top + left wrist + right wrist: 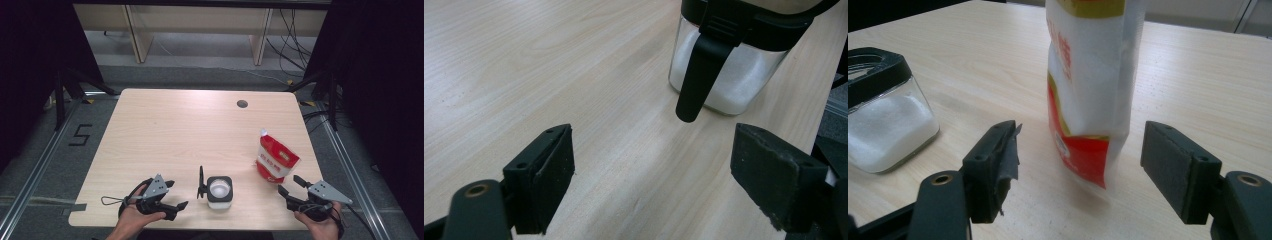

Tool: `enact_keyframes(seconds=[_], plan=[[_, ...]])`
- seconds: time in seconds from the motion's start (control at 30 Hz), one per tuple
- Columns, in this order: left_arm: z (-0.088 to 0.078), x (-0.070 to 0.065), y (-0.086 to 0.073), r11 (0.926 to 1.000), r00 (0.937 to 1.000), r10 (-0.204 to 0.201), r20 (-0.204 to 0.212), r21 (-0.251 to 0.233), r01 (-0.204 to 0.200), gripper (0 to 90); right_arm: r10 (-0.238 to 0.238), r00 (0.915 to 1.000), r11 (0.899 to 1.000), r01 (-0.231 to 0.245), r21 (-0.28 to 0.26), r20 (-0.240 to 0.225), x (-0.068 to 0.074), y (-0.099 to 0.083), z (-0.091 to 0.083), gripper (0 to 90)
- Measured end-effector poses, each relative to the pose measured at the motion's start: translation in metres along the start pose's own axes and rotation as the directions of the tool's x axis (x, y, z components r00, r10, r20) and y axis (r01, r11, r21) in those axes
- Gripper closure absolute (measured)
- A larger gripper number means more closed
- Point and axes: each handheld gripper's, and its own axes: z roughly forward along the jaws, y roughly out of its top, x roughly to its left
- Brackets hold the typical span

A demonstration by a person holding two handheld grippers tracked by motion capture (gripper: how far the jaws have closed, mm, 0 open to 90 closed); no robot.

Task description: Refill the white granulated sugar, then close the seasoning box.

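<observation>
I had R gripper [1078, 165] jaws apart w/ red-white pouch [1088, 95] upright just ahead, untouched; L gripper [654, 175] also apart, facing jar [729, 75] on table [175, 130].

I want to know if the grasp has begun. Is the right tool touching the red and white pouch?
Apart. The right gripper view shows the right tool open, table visible between each pad and the pouch.

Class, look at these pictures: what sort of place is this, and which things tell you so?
Probably a lab or recording bay, not a kitchen: one bare wooden table hemmed by dark curtains, loose cables trailing on the floor, and a taped number marking beside it.
</observation>
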Motion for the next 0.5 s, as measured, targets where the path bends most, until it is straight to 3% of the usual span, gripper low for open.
enact_keyframes(seconds=[0.07,0.1,0.13,0.17,0.2,0.27,0.43,0.47,0.5], plan=[[-0.0017,0.0015,0.0009,0.9998,0.9999,0.016,-0.003,0.014,-0.016,17.4,0.019,0.9998,1.000,-0.019,0.011,0.005,0.0031,-0.0018,-0.0028,31.8],[-0.0015,0.0011,0.0009,0.9999,0.9999,0.014,-0.001,0.003,-0.014,17.4,-0.033,0.9994,0.999,0.033,-0.010,0.007,0.0003,-0.0019,-0.0027,31.8],[-0.0021,0.0020,0.0012,0.9995,0.9996,0.030,-0.003,0.007,-0.030,17.4,-0.018,0.9998,1.000,0.018,-0.016,-0.002,0.0020,-0.0029,-0.0035,31.7],[-0.0017,0.0009,0.0011,0.9998,0.9998,0.017,-0.001,-0.001,-0.017,17.4,-0.026,0.9997,1.000,0.026,-0.017,-0.001,0.0024,-0.0029,-0.0047,31.7],[-0.0027,0.0021,0.0012,0.9992,0.9993,0.037,-0.009,0.015,-0.037,17.4,-0.020,0.9998,1.000,0.020,-0.016,-0.008,0.0037,-0.0034,-0.0055,31.6],[-0.0017,-0.0007,0.0010,1.0000,1.0000,-0.001,0.000,-0.005,0.001,17.4,-0.023,0.9997,1.000,0.023,-0.013,-0.011,0.0057,-0.0045,-0.0067,31.0],[-0.0038,-0.0003,0.0020,1.0000,1.0000,0.006,-0.005,0.001,-0.006,17.4,-0.035,0.9992,0.999,0.035,-0.005,-0.018,0.0081,-0.0057,-0.0075,29.3],[-0.0032,0.0002,0.0016,1.0000,1.0000,0.007,-0.004,-0.006,-0.007,17.4,-0.009,0.9995,1.000,0.009,0.005,-0.031,0.0100,-0.0060,-0.0072,29.1],[-0.0030,0.0004,0.0017,1.0000,1.0000,0.008,-0.005,-0.004,-0.008,17.4,-0.018,0.9995,1.000,0.019,0.008,-0.024,0.0095,-0.0062,-0.0071,28.8]])
